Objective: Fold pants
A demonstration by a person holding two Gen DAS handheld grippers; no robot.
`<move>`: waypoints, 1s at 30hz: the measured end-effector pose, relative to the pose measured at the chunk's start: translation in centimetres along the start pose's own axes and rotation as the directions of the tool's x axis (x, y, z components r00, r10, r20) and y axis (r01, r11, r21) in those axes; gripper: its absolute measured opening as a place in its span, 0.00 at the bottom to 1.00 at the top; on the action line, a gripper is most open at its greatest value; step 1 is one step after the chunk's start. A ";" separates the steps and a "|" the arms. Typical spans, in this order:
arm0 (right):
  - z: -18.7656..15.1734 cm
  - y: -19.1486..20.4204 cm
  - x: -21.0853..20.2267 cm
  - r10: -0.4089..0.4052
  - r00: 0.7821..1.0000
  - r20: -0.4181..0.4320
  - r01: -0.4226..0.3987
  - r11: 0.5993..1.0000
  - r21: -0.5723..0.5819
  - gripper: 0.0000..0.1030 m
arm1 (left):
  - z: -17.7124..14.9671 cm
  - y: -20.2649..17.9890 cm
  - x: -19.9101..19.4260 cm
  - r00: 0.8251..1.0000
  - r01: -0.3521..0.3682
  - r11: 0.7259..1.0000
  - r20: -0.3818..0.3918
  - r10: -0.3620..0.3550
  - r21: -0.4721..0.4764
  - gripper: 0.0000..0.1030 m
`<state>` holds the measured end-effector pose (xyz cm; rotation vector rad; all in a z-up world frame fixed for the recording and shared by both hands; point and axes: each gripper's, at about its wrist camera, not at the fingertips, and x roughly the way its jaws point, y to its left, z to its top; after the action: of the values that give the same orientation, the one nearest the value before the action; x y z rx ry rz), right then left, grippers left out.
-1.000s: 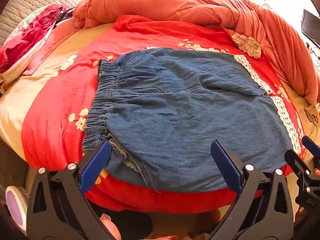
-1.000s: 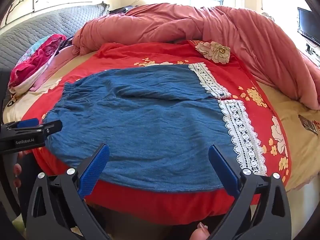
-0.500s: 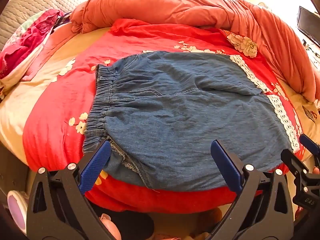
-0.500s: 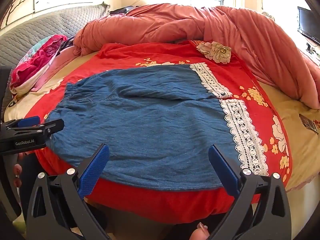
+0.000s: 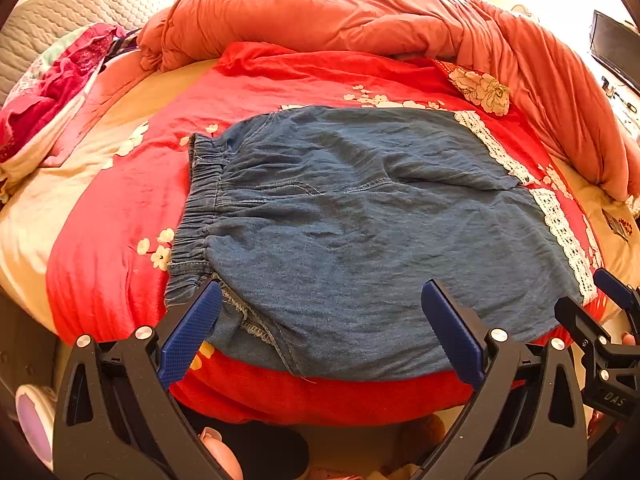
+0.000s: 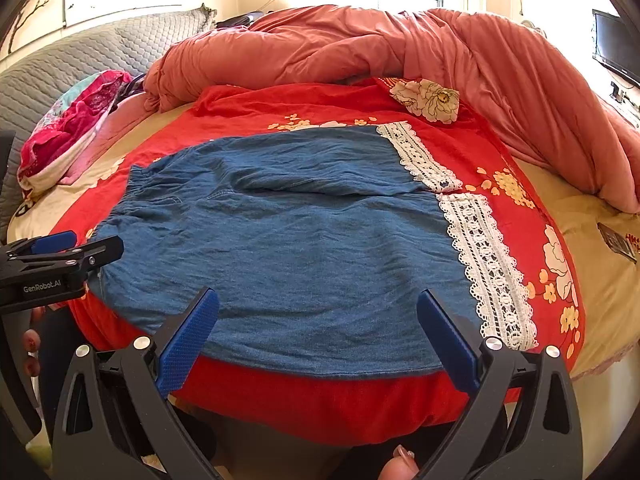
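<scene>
Blue denim pants [image 5: 360, 232] with white lace hems [image 5: 568, 240] lie flat on a red floral bedspread [image 5: 120, 240], elastic waistband [image 5: 196, 208] to the left. They also show in the right wrist view [image 6: 288, 248], lace hems [image 6: 492, 268] to the right. My left gripper [image 5: 320, 312] is open and empty, above the near edge by the waistband corner. My right gripper [image 6: 318, 320] is open and empty, above the near edge close to the hems. The right gripper shows at the left wrist view's right edge [image 5: 600, 320]; the left gripper shows at the right wrist view's left edge [image 6: 60, 256].
A bunched salmon duvet [image 5: 360, 16] lies along the back and right of the bed. A pink garment pile [image 5: 52, 88] sits at the far left before a grey quilted headboard [image 6: 80, 60]. A dark screen [image 6: 616, 40] hangs at the right. The bed's front edge [image 6: 320, 412] is just below the grippers.
The left wrist view has tipped slightly, the pants sitting a little lower in frame. Both grippers stay open; the pants have not moved.
</scene>
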<state>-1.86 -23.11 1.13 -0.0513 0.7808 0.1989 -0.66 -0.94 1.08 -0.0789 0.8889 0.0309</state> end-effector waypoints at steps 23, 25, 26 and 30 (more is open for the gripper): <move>-0.1 0.1 0.3 -0.003 1.000 -0.001 0.003 1.000 0.001 0.96 | 0.1 -0.1 -0.1 1.000 0.002 1.000 0.008 -0.002 0.004 0.91; -0.2 0.1 0.3 -0.004 1.000 0.000 0.004 1.000 0.000 0.96 | 0.1 -0.1 -0.1 1.000 0.000 1.000 0.010 0.000 0.006 0.91; -0.2 0.1 0.3 -0.004 1.000 0.000 0.004 1.000 0.001 0.96 | 0.1 -0.2 -0.1 1.000 0.001 1.000 0.011 -0.001 0.007 0.91; -0.2 0.0 0.4 -0.006 1.000 -0.002 0.006 1.000 0.001 0.96 | 0.1 -0.2 -0.1 1.000 0.001 1.000 0.011 -0.001 0.007 0.91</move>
<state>-1.71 -23.10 0.74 -0.0526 0.7827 0.1927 -0.69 -1.10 1.22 -0.0727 0.8780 0.0278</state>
